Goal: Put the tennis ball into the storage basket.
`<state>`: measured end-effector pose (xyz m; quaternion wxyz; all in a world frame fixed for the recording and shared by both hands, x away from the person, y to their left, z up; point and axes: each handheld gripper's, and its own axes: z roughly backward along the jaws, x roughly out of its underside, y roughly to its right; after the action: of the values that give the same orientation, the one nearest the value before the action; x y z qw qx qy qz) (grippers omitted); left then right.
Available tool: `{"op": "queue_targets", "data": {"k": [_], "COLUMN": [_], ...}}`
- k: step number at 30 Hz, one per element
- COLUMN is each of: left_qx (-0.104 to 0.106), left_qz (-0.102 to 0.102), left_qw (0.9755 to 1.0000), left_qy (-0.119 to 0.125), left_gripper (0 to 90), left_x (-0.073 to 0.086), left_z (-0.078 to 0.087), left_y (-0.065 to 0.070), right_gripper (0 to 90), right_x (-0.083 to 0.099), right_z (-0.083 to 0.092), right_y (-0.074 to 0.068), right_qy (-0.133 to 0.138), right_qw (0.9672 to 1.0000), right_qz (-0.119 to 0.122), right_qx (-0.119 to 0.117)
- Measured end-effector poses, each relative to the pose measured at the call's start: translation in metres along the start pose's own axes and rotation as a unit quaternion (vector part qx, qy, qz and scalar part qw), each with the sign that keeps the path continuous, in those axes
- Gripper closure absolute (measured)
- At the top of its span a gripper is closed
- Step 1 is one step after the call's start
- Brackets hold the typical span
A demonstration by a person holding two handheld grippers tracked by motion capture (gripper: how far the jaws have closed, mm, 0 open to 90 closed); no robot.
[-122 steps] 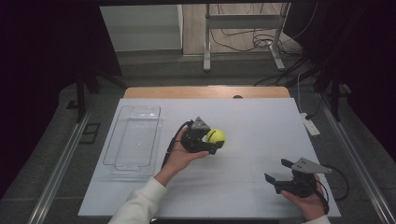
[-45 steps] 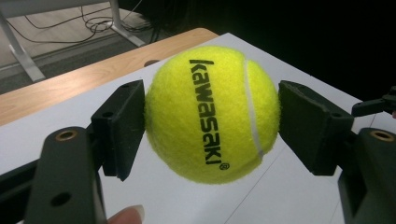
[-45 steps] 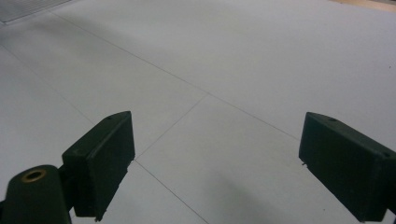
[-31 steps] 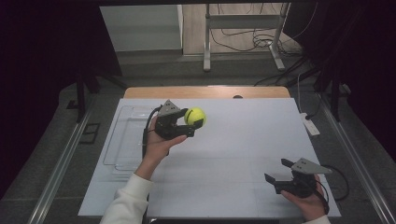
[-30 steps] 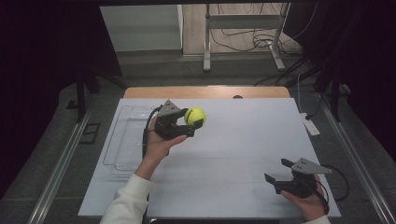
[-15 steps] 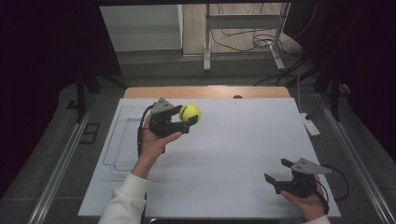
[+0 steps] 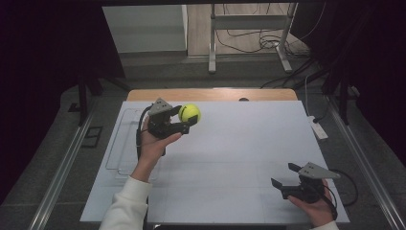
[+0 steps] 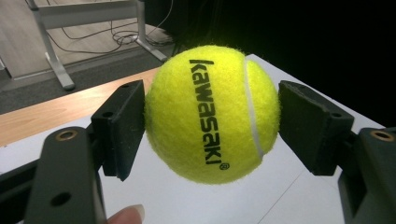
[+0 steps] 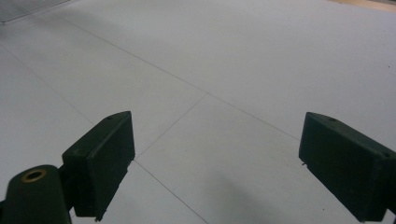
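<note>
High view: the left gripper [image 7: 184,125] is held up above the white table [image 7: 239,158], near its far left part, and it clamps a yellow tennis ball [image 7: 189,113] between its two black jaws. The person's left hand [image 7: 154,143] grips the body of this tool from below, and a white sleeve [image 7: 125,206] comes in from the bottom edge. Just to the left of the hand, a clear plastic tray [image 7: 122,143] lies flat on the table; the ball is beside it, not over it, and is off the surface.

In the left gripper view, the tennis ball [image 8: 212,114] sits in the middle between the pads [image 8: 122,126], and both pads press on its sides. The black word "kawasaki" runs down the front of the ball, and a white seam curves on its right part. A fingertip [image 8: 126,215] is seen at the bottom edge.

The right gripper [image 7: 286,182] rests low at the near right corner of the table, in the person's right hand [image 7: 313,208]. In the right gripper view its jaws stand wide apart with nothing between them, over the bare white surface [image 9: 224,93].
</note>
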<state>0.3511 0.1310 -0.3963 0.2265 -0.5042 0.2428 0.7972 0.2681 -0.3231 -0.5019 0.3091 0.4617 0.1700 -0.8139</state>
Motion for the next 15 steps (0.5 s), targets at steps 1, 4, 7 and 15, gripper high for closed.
{"op": "queue_targets", "data": {"k": [1, 4, 7, 15], "left_qx": [-0.002, -0.006, -0.011, -0.018], "left_qz": [0.001, 0.003, 0.007, 0.017], "left_qw": [1.0000, 1.0000, 0.9999, 0.9996], "left_qy": [0.001, 0.003, 0.005, 0.010], "left_gripper": [27.4, 27.4, 27.4, 27.4], "left_x": [0.000, 0.000, 0.000, 0.000], "left_z": [0.001, 0.003, 0.004, 0.009], "left_y": [-0.001, -0.004, -0.007, -0.016], "right_gripper": [11.1, 11.1, 11.0, 11.1], "right_x": [0.000, 0.000, 0.000, 0.000], "right_z": [0.000, 0.000, 0.000, 0.000], "right_y": [0.000, 0.000, 0.000, 0.000], "right_qy": [0.000, 0.000, 0.001, 0.000], "right_qw": [1.0000, 1.0000, 1.0000, 1.0000], "right_qz": [0.000, -0.001, -0.001, -0.001], "right_qx": [0.000, 0.000, 0.000, 0.000]}}
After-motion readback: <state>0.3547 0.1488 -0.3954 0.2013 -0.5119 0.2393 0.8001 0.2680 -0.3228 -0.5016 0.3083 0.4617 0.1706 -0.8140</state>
